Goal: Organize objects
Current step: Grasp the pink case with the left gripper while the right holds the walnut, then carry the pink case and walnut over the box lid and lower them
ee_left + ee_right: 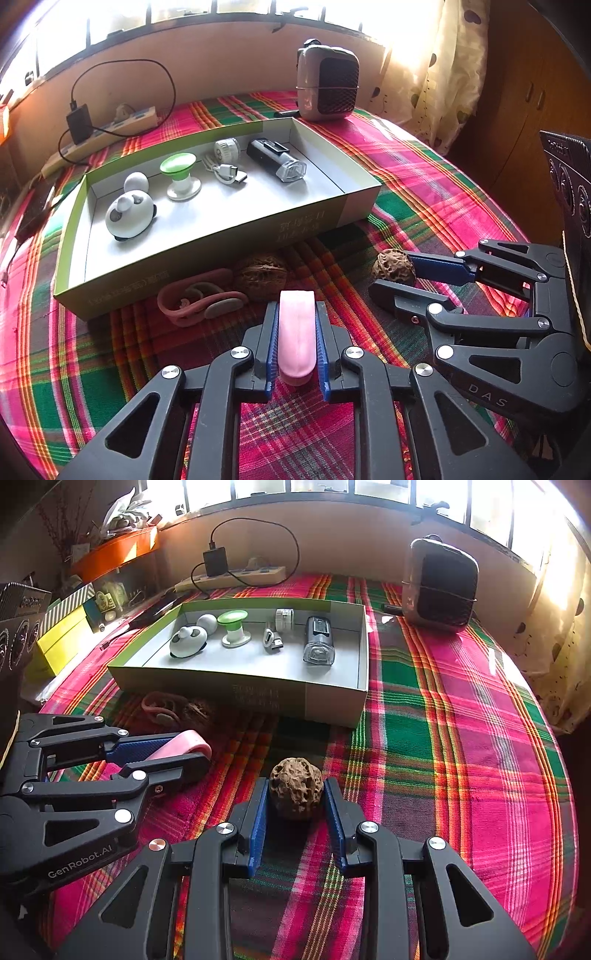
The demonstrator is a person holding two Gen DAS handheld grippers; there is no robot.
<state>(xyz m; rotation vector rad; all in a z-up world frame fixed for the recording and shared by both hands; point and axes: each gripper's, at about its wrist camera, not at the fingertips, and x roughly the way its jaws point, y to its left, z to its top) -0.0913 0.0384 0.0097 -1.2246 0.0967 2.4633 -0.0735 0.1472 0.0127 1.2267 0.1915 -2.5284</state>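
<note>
- My left gripper (pixel 296 321) is clamped on a pink oblong piece (pixel 296 334); both blue pads press its long sides, its rounded end sticks out past my fingertips.
- Pink piece sits low over the plaid cloth (pixel 424 177), just in front of the box (pixel 207 251); can't tell if it touches the cloth.
- My right gripper (pixel 295 794) is gripping a pitted brown walnut (pixel 295 788), pads on both sides, nut near the fingertips.
- Also from the left view: right gripper (pixel 393 275) beside mine, walnut (pixel 393 266) at its tip, near the box's front right corner.
- From the right view: left gripper (pixel 192 751) with the pink piece (pixel 184 744) poking out, to the left of the walnut.
- Loose on the cloth against the box's front wall: a pink curled headset (pixel 199 299) and a second, smoother walnut (pixel 262 275), touching or nearly so.
- In the shallow green-edged box: a white panda-like gadget (pixel 129 216), a white ball (pixel 136 182) behind it, a green-topped spool (pixel 181 177), a white cable plug (pixel 229 174), a white round part (pixel 227 147), a black torch with clear front (pixel 277 158).
- Behind the box: a small heater (pixel 327 85) on the right, a power strip (pixel 103 136) with a black charger (pixel 78 123) on the left.
</note>
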